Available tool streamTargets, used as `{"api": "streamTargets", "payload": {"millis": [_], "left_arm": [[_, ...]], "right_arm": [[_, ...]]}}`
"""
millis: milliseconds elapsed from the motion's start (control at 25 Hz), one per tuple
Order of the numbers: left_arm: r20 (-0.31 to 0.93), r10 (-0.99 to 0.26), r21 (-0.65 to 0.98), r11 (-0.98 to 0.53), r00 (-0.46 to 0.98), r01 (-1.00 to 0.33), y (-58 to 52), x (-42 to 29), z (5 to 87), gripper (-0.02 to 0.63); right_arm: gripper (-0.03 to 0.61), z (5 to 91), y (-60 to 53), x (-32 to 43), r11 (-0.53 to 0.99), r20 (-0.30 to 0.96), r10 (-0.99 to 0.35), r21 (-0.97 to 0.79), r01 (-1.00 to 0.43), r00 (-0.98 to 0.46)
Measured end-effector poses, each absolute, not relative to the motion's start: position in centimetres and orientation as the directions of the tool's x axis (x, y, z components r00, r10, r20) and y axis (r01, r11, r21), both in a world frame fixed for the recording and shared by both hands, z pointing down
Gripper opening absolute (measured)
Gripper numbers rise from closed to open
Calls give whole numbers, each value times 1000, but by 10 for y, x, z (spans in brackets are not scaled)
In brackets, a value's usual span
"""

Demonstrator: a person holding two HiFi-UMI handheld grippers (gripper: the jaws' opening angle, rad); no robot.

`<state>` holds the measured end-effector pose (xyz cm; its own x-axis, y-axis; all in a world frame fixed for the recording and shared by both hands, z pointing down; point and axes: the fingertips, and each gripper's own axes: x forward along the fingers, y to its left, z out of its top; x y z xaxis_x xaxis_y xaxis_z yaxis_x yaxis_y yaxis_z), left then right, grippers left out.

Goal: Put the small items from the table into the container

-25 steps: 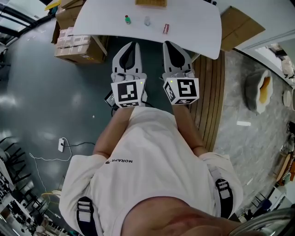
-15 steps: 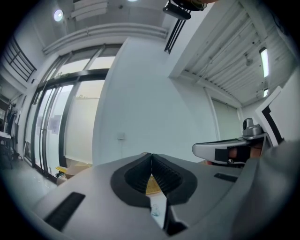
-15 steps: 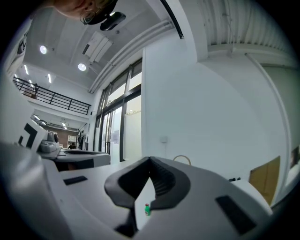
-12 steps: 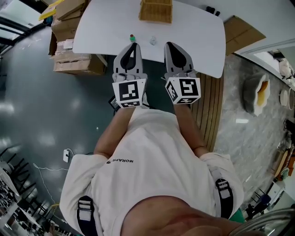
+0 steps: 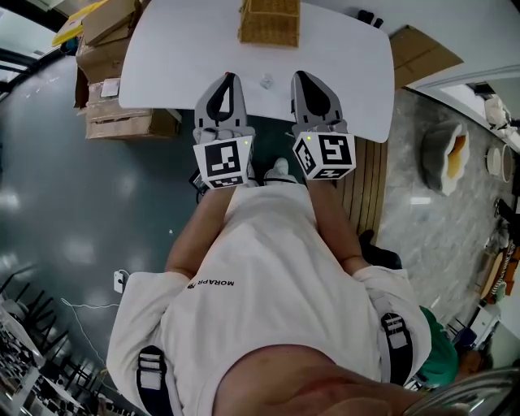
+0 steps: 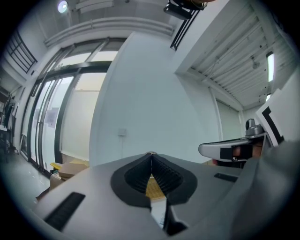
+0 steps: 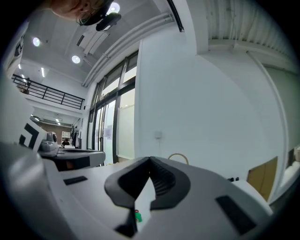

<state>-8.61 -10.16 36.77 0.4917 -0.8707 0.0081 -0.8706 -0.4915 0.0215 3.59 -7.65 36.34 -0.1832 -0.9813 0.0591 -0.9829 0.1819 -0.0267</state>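
Two closed, empty jaws, left gripper (image 5: 227,76), right gripper (image 5: 299,75), white table (image 5: 179,49), basket (image 5: 270,20), cardboard boxes (image 5: 114,97), grey floor (image 5: 73,203)

Woven basket (image 5: 269,23) upright at table (image 5: 349,49) far edge; small clear item (image 5: 266,81) nearer front; green item (image 7: 137,216) on table.

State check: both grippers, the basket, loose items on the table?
left gripper: shut, empty.
right gripper: shut, empty.
basket: upright on the table, contents unclear.
clear item: on the table, outside the basket.
green item: on the table, outside the basket.
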Motion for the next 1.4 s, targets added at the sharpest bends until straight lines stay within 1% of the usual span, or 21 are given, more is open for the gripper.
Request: {"api": "streamTargets", "payload": {"millis": [240, 440, 880, 1000, 1120, 1240, 1400], "left_arm": [[14, -879, 15, -477, 477, -879, -125, -77, 373, 4], [14, -885, -1, -465, 465, -885, -143, -64, 374, 5], [40, -872, -29, -489, 488, -872, -161, -14, 390, 3], [44, -871, -37, -490, 489, -871, -162, -5, 392, 4], [44, -872, -40, -490, 488, -871, -164, 1, 393, 4], [47, -872, -49, -489, 487, -871, -164, 6, 395, 5], [55, -873, -51, -488, 485, -871, -166, 9, 397, 5]], "right_arm": [[12, 370, -101, 52, 182, 55, -982, -31, -983, -183], [12, 394, -114, 82, 158, 96, -982, -38, -987, -161], [14, 464, -131, 131, 165, 255, -950, -91, -982, -183], [55, 489, -131, 141, 168, 311, -931, -95, -981, -189], [68, 520, -132, 148, 169, 375, -908, -89, -982, -190], [94, 557, -130, 152, 167, 450, -872, -96, -981, -192], [97, 600, -129, 159, 141, 521, -837, -93, -986, -169]]}}
